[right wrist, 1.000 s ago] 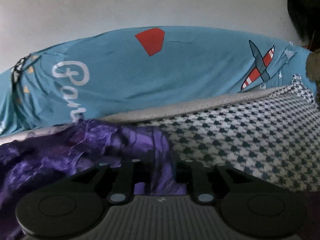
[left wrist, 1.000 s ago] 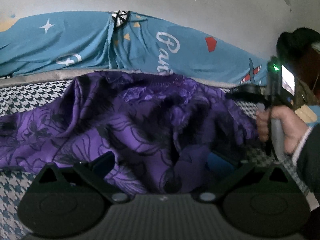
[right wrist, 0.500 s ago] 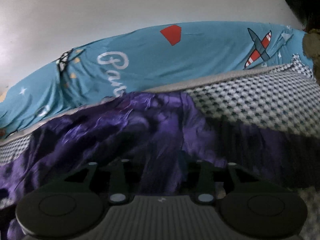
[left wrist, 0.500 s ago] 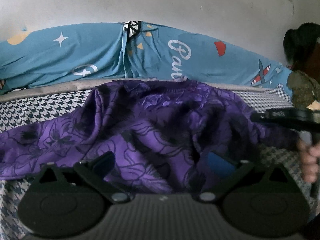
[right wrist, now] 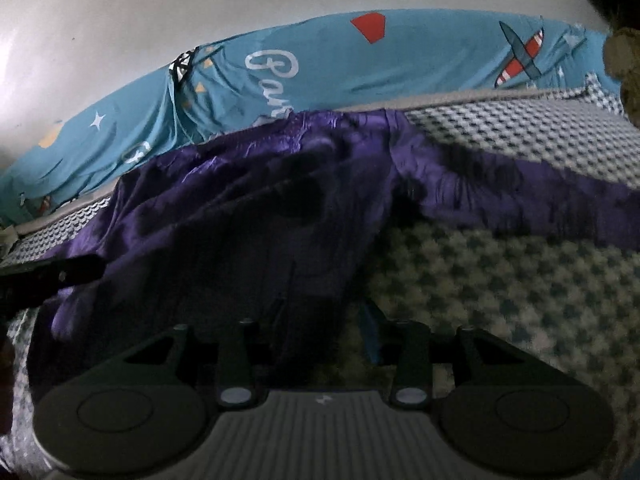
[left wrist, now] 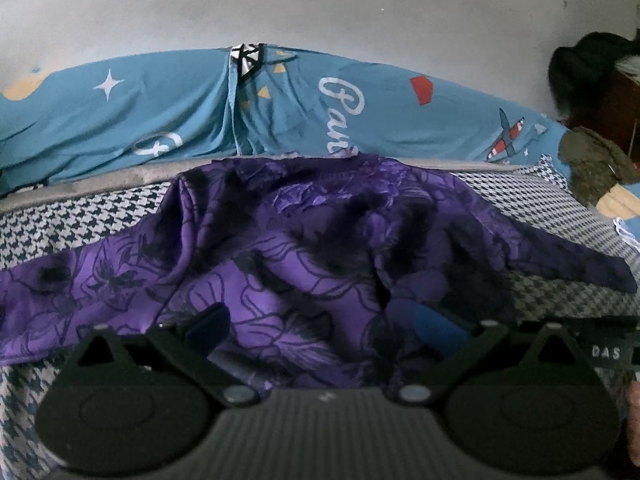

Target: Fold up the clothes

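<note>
Purple garment (left wrist: 304, 240) spread on a houndstooth bed cover (left wrist: 560, 196), collar end toward the blue printed sheet (left wrist: 400, 120) along the wall (left wrist: 320, 0). One sleeve (left wrist: 48, 300) runs out to the left of the left wrist view, the other (left wrist: 568, 260) to the right; the body between them is rumpled, with deep creases near the middle.

Left gripper (left wrist: 320, 328): jaws wide, low over the near edge of the garment; whether either pad touches cloth cannot be told.

Right gripper (right wrist: 320, 320): jaws opening, at a narrow-to-middling gap, with the garment's near right edge lying between them and no visible pinch on it.

Stage, as judged: early. The garment is laid out roughly flat but not smoothed; no fold is visible. Both sleeves remain to be turned in and the body doubled over.
</note>
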### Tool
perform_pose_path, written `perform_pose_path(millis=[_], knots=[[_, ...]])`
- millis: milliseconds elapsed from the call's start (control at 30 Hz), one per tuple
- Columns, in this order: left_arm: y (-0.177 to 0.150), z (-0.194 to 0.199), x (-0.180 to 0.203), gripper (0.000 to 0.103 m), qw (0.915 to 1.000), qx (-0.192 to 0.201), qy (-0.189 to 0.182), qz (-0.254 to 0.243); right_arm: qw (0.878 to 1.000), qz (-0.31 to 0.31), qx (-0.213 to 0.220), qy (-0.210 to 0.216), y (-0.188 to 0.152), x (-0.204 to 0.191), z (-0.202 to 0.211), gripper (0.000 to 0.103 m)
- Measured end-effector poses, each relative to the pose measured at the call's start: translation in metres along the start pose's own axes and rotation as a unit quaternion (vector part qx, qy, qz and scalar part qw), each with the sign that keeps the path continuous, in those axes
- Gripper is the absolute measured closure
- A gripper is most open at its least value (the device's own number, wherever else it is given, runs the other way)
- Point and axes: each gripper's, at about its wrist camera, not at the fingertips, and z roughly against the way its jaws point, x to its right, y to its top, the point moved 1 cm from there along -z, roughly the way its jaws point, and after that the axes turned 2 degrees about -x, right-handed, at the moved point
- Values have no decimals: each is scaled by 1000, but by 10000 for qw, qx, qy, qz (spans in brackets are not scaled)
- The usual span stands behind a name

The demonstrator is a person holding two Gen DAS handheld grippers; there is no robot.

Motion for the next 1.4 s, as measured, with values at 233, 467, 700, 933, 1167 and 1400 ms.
perform_pose_path(millis=[233, 467, 700, 933, 1167, 1400], knots=[[1, 8, -9, 0, 9997, -43, -119, 195, 9995, -255, -179, 32, -16, 6, 0, 58], [2, 12, -3, 0, 9990, -54, -131, 414, 9983, -505, -276, 51, -18, 13, -2, 54], [4, 23, 10, 0, 9975, 22, -60, 706, 9995, -210, -242, -50, -23, 8, -1, 51], [6, 42, 30, 0, 9942, 130, 22, 1067, 9996, -110, -235, -83, -29, 11, 4, 50], [2, 68, 55, 0, 9916, 304, 59, 1258, 9996, -83, -270, -92, -34, 13, 11, 49], [0, 90, 79, 0, 9912, 400, 25, 1258, 9995, 148, -284, -86, -42, 9, 16, 41]])
